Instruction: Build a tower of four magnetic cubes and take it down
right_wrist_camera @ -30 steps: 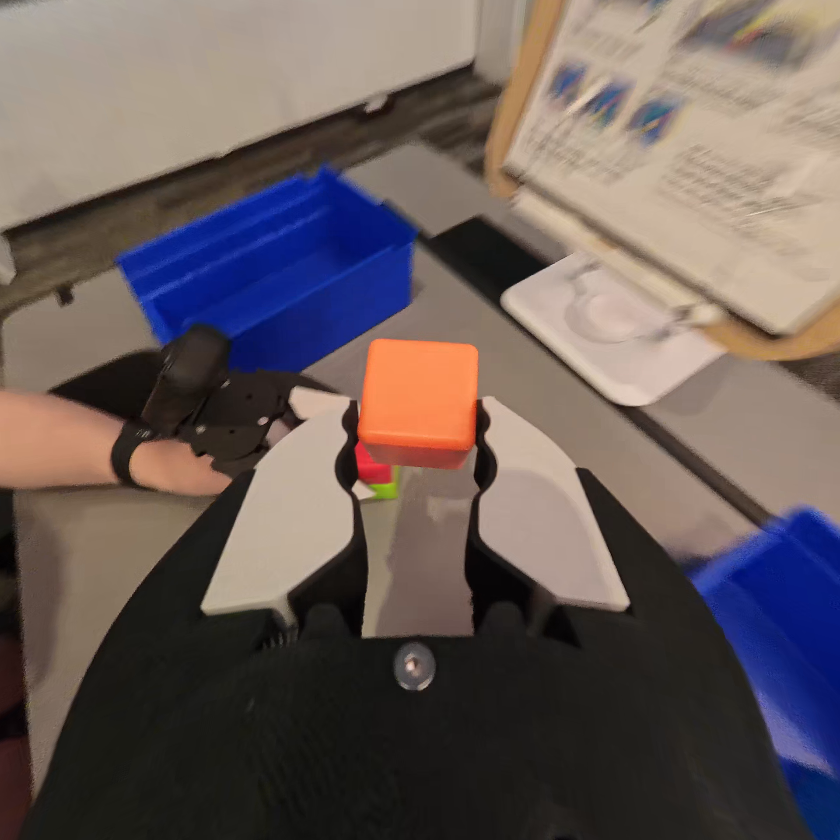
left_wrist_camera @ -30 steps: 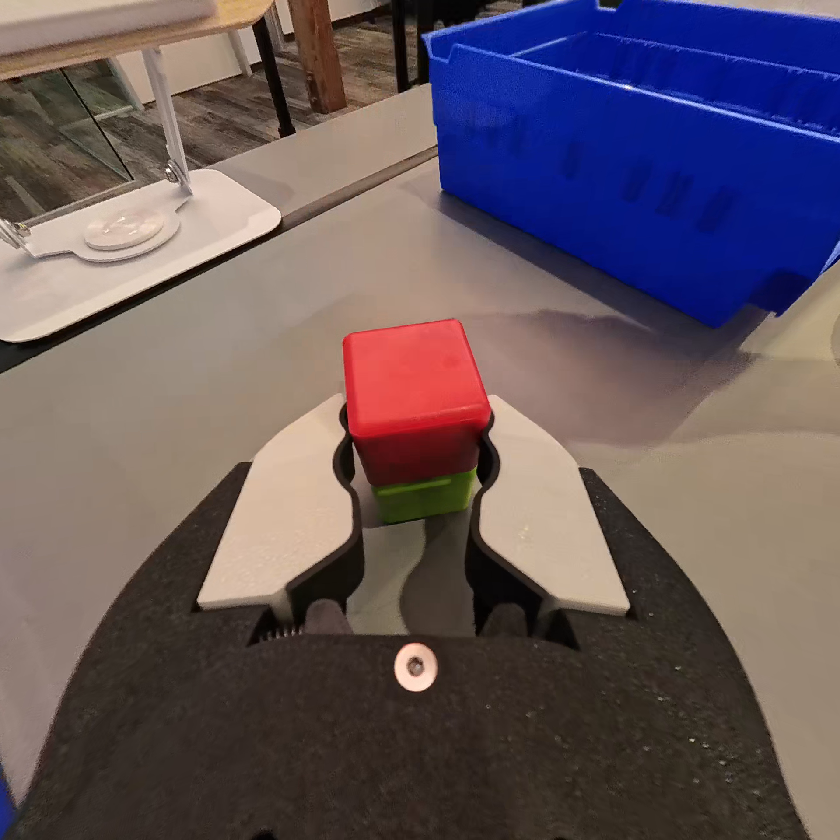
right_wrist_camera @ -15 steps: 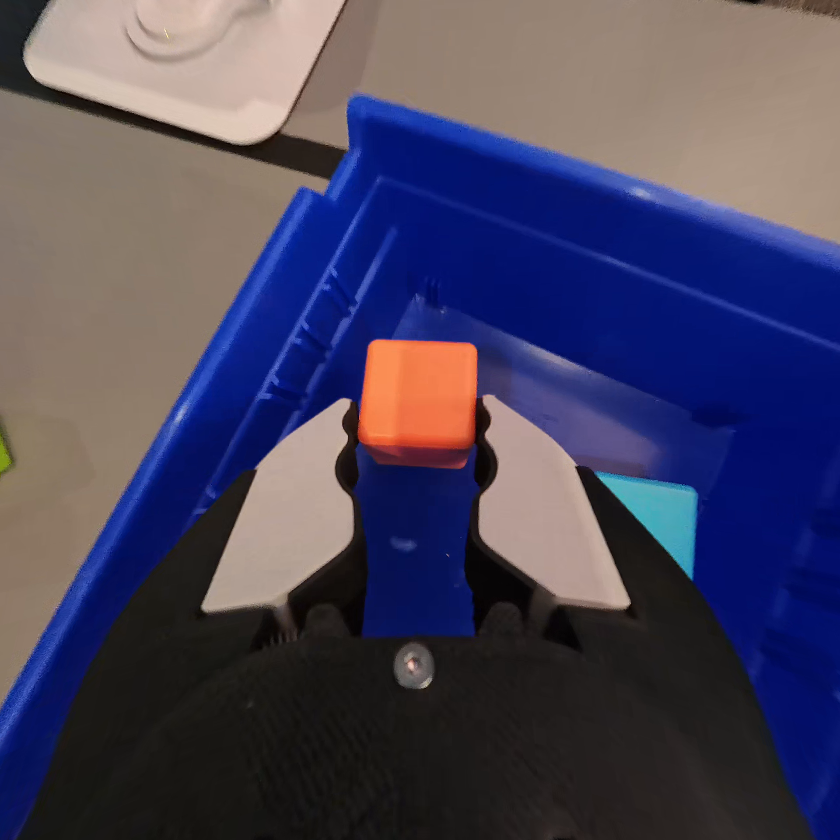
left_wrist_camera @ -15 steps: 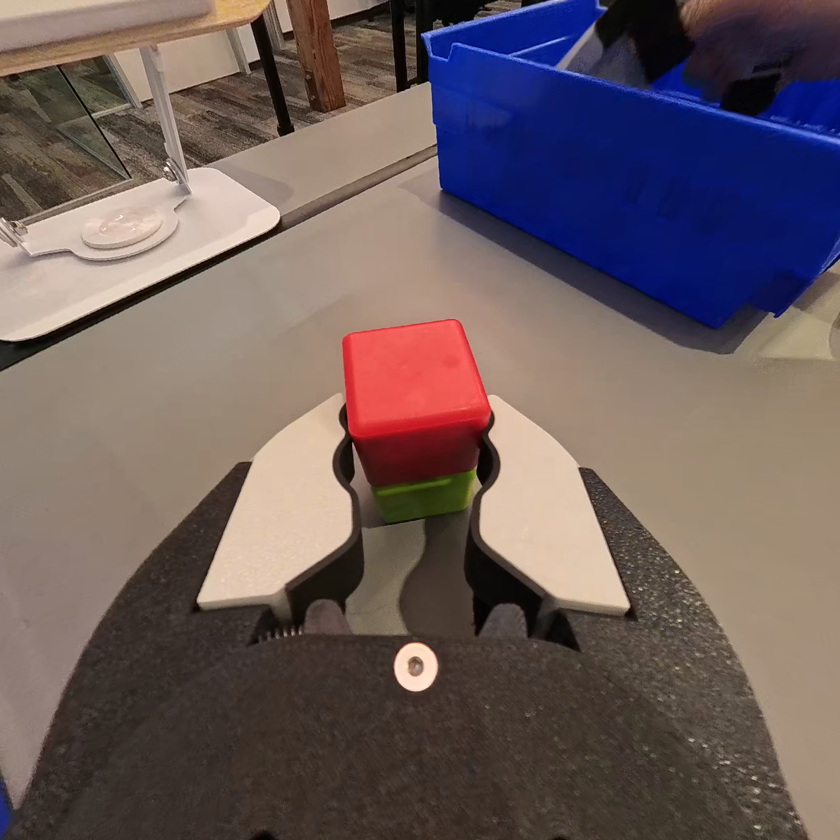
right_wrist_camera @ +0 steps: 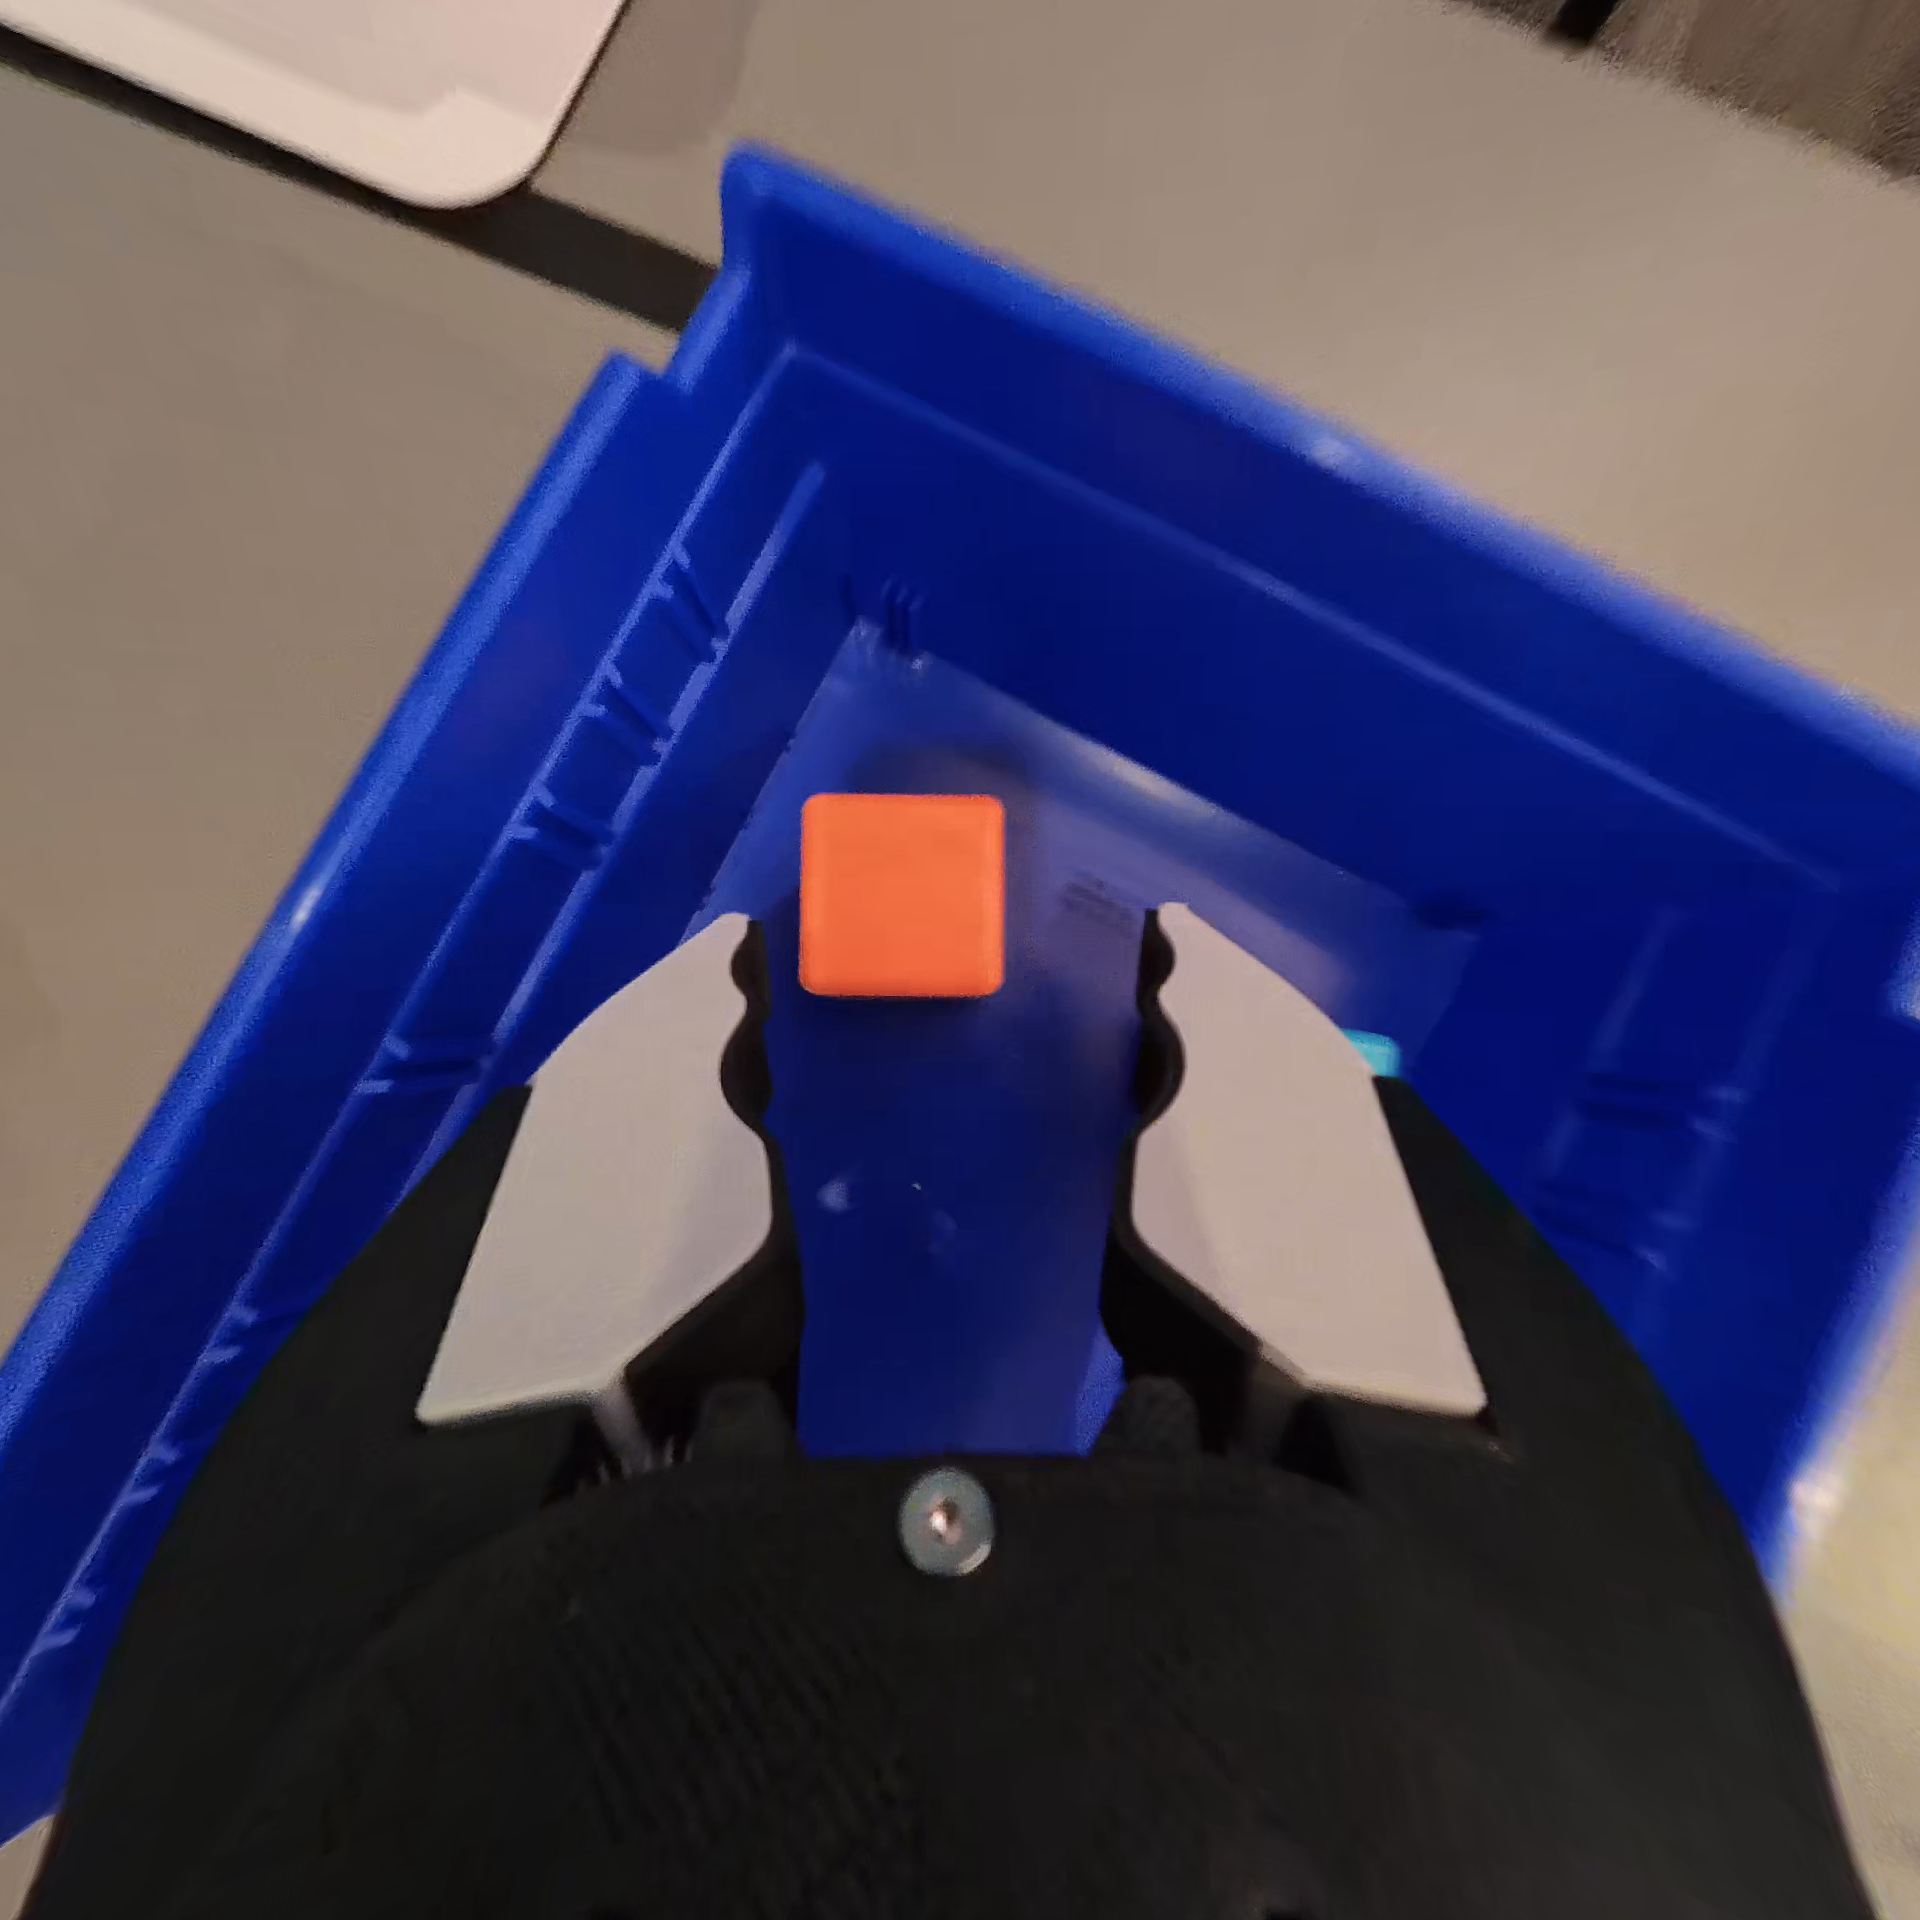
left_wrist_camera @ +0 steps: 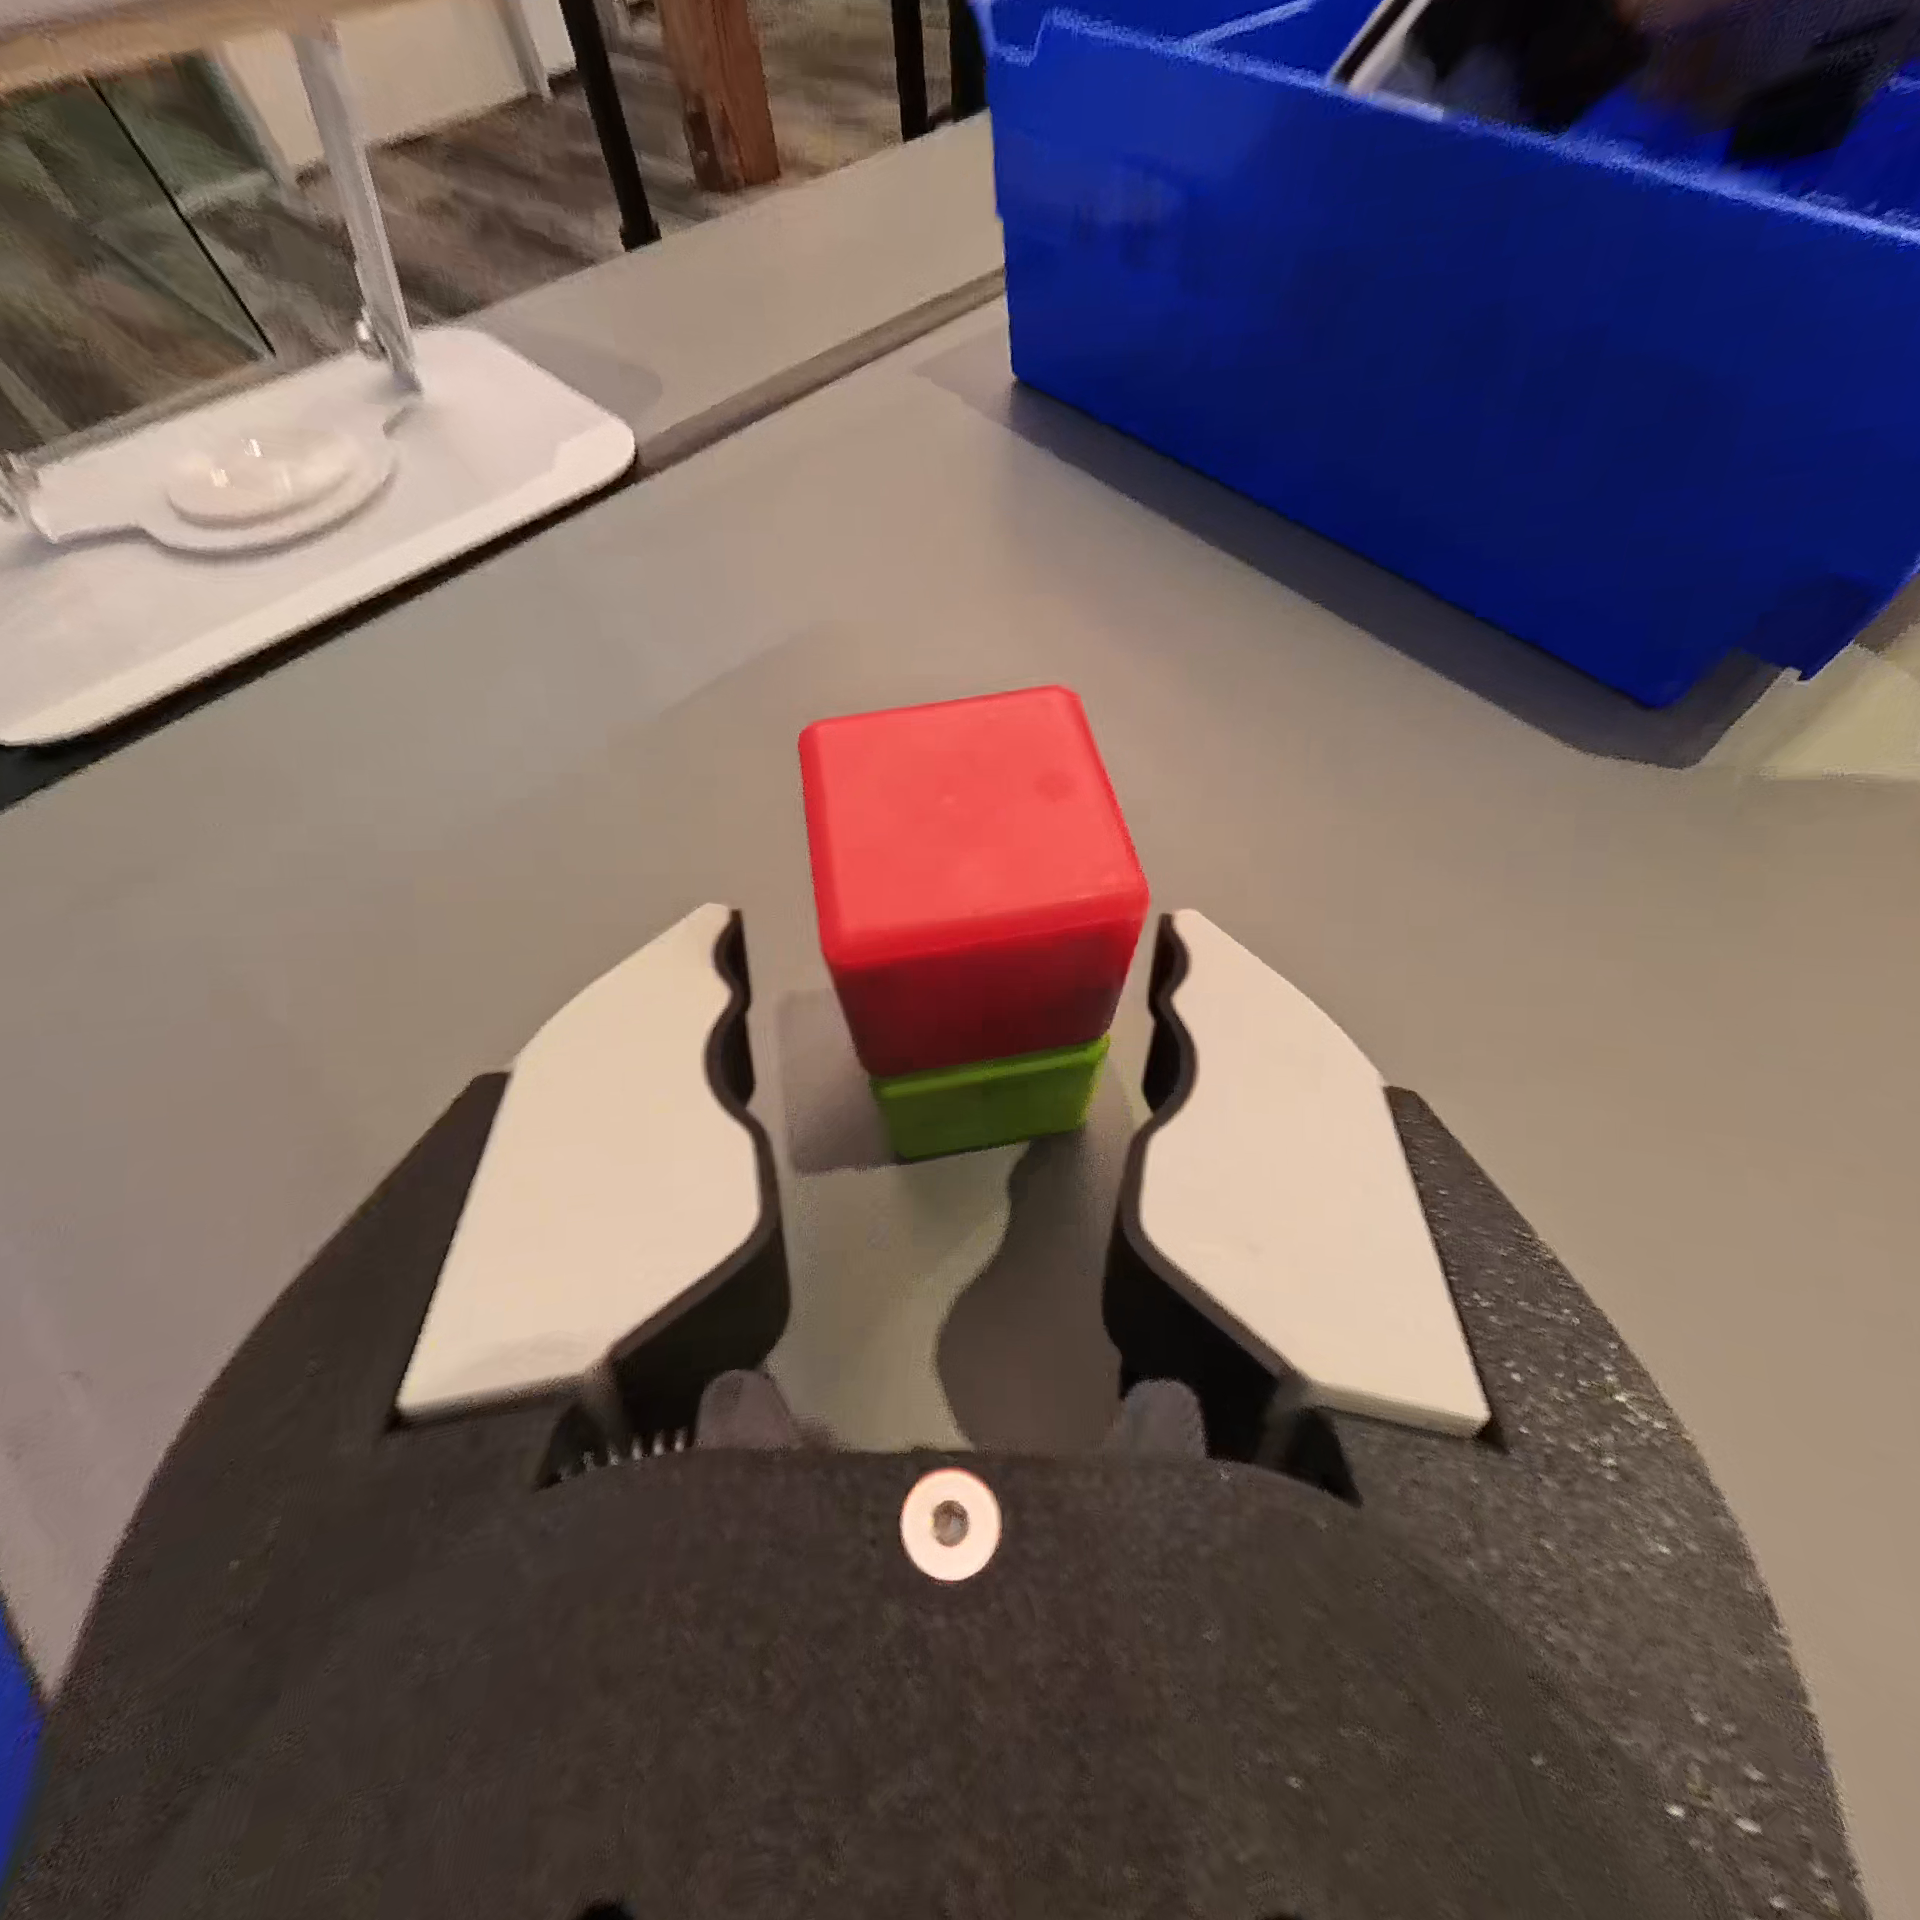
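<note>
two cubes, red cube [left_wrist_camera: 971,831] on green cube [left_wrist_camera: 982,1107], between spread left fingers [left_wrist_camera: 603,1174]; right fingers [right_wrist_camera: 613,1164] spread above one orange cube [right_wrist_camera: 902,896].

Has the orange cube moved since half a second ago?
Yes. The orange cube has left the right gripper, now open, and lies lower, inside the blue bin.
</note>
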`<action>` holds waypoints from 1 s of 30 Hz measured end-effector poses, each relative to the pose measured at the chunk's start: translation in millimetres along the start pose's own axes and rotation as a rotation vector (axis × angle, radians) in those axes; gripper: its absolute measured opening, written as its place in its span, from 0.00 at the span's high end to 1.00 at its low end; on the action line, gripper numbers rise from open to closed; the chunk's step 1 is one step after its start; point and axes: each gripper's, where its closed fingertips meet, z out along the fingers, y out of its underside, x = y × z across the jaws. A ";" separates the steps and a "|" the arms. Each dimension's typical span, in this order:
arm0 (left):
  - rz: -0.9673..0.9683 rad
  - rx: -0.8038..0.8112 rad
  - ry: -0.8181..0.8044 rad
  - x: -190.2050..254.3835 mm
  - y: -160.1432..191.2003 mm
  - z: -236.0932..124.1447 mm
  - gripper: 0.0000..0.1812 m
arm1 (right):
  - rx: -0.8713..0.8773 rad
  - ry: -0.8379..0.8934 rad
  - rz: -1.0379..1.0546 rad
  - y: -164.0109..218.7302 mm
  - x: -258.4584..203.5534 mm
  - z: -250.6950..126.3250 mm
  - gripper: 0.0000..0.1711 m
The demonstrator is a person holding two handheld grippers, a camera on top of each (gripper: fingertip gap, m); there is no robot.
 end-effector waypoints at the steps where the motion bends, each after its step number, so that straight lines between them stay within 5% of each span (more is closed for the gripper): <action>1: -0.018 -0.027 0.002 -1.0 4.1 -0.9 0.57 | 0.030 0.028 0.004 -6.3 4.5 -11.2 0.59; 6: -0.056 -0.139 0.028 1.6 22.5 1.4 0.56 | 0.245 0.067 -0.010 -51.4 -13.7 -75.5 0.59; 11: 0.004 -0.265 -0.021 -0.2 40.3 7.5 0.59 | 0.374 -0.207 -0.137 -83.0 -127.8 -109.5 0.59; 14: 0.004 -0.257 -0.014 0.7 39.0 7.7 0.72 | 0.293 -0.399 -0.194 -72.2 -199.5 -95.7 0.56; 19: 0.001 -0.257 -0.008 0.2 38.9 8.1 0.73 | 0.100 -0.526 -0.346 -35.1 -275.3 -53.3 0.56; 30: 0.000 -0.258 -0.004 0.0 38.3 9.2 0.73 | 0.026 -0.475 -0.408 -11.4 -309.7 -8.3 0.64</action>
